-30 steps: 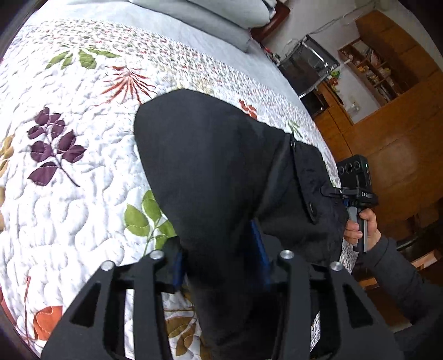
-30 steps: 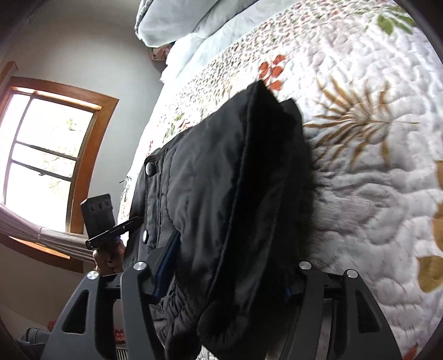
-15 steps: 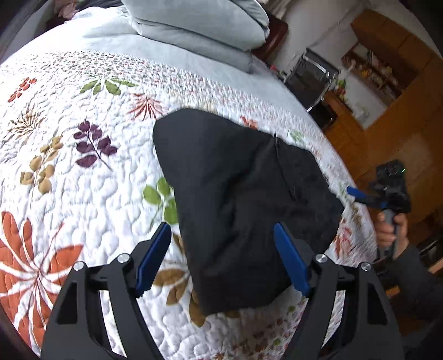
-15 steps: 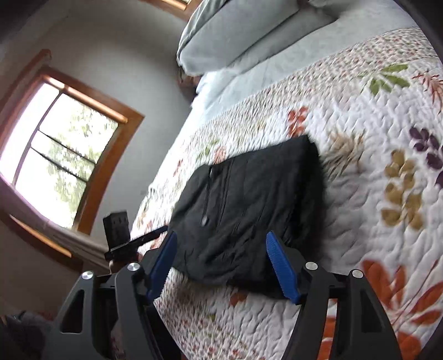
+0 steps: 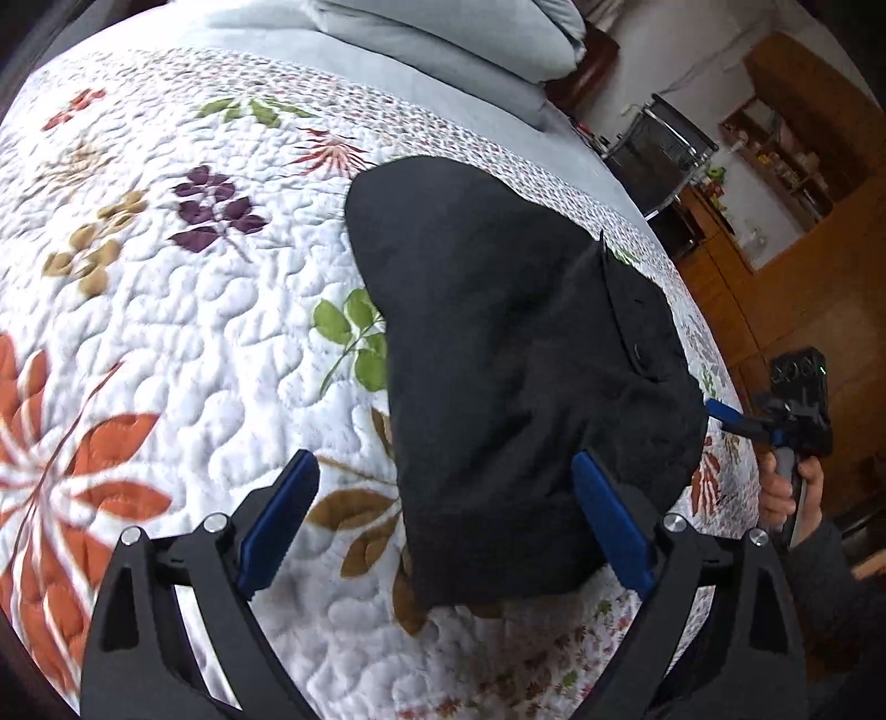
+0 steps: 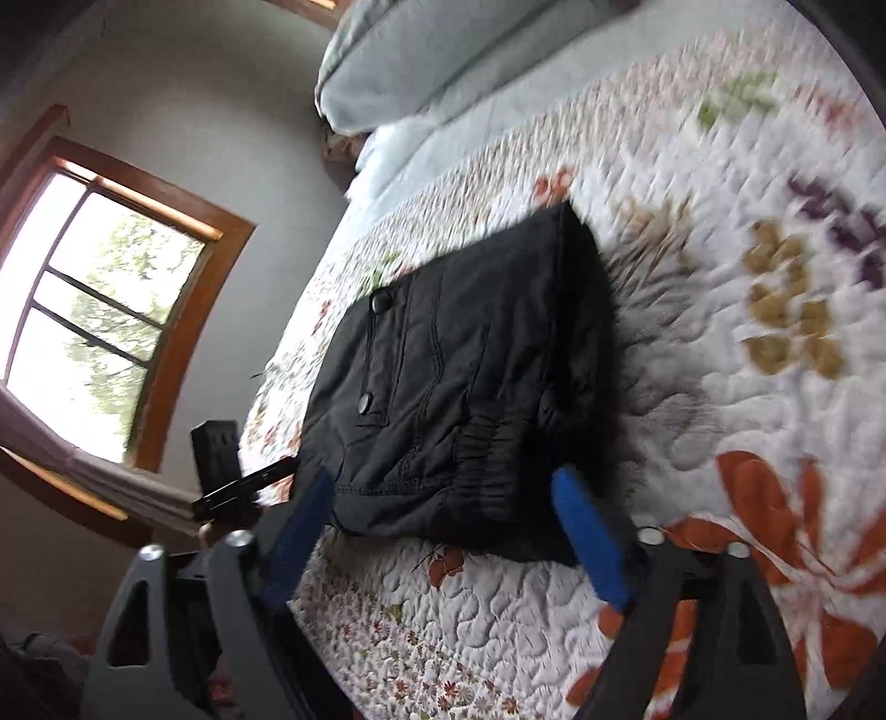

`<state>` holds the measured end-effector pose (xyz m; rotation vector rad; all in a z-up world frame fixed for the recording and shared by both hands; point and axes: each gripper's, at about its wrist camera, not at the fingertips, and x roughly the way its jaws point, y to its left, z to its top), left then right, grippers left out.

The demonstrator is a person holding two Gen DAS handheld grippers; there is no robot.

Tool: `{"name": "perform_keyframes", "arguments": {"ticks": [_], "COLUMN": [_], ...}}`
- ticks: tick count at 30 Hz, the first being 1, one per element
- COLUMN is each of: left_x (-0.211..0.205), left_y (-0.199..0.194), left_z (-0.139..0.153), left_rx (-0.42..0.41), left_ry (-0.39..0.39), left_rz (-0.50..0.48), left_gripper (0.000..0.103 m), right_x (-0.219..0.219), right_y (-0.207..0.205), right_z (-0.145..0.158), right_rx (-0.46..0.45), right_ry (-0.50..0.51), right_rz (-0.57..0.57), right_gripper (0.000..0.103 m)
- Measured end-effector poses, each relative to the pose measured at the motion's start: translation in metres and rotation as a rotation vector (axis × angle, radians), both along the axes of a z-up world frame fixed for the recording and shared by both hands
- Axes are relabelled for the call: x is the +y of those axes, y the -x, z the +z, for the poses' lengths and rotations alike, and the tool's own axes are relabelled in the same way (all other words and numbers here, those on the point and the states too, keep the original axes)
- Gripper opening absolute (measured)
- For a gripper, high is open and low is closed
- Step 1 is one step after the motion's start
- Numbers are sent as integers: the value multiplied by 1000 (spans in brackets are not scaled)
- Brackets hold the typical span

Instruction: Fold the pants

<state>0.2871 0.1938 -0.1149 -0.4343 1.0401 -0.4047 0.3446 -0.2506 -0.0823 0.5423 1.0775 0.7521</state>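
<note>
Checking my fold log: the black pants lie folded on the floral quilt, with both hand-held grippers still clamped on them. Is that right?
Not quite. The black pants do lie folded on the floral quilt, but neither hand-held gripper is clamped on them: both wrist views show the blue pads spread apart and opening, clear of the fabric.

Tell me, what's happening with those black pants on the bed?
A person is folding black pants using a gripper tool in each hand. The pants lie in a folded bundle on the flowery quilt. The left gripper and the right gripper both have their blue jaws opening, with nothing pinched between them, so the pants rest on the bed by themselves. Grey pillows sit farther up the bed.
</note>
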Motion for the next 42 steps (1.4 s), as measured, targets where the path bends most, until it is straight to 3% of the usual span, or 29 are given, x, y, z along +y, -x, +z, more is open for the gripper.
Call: {"name": "perform_keyframes", "arguments": {"ticks": [2, 3, 7, 10, 13, 17, 20, 22, 24, 31, 42], "left_x": [4, 4, -8, -25, -44, -79, -109, -125, -135, -148, -148], "left_y": [17, 26, 88, 143, 188, 235, 267, 286, 302, 338, 350], "left_z": [14, 22, 63, 95, 116, 140, 159, 173, 186, 216, 221], "left_rx": [-24, -38, -136, -213, -202, -209, -275, -315, -329, -325, -294], "left_ry": [12, -1, -157, -275, -370, -380, -453, -500, -492, -413, -466], "left_rz": [25, 36, 100, 162, 249, 247, 232, 238, 242, 267, 314], "left_gripper": [92, 92, 100, 100, 100, 100, 100, 100, 100, 100, 100], "right_x": [-2, -2, 5, 10, 19, 35, 43, 49, 52, 66, 79], "right_y": [24, 37, 114, 172, 222, 272, 302, 313, 324, 360, 363], "right_z": [20, 28, 64, 80, 88, 113, 139, 150, 161, 181, 192], "right_rx": [-56, -82, -223, -306, -312, -367, -441, -438, -432, -413, -420], "right_ry": [64, 110, 390, 502, 555, 553, 519, 507, 485, 468, 542], "right_rz": [-29, -48, -174, -269, -335, -339, -324, -309, -300, -281, -269], "right_gripper": [88, 96, 99, 99, 99, 99, 99, 99, 99, 99, 99]}}
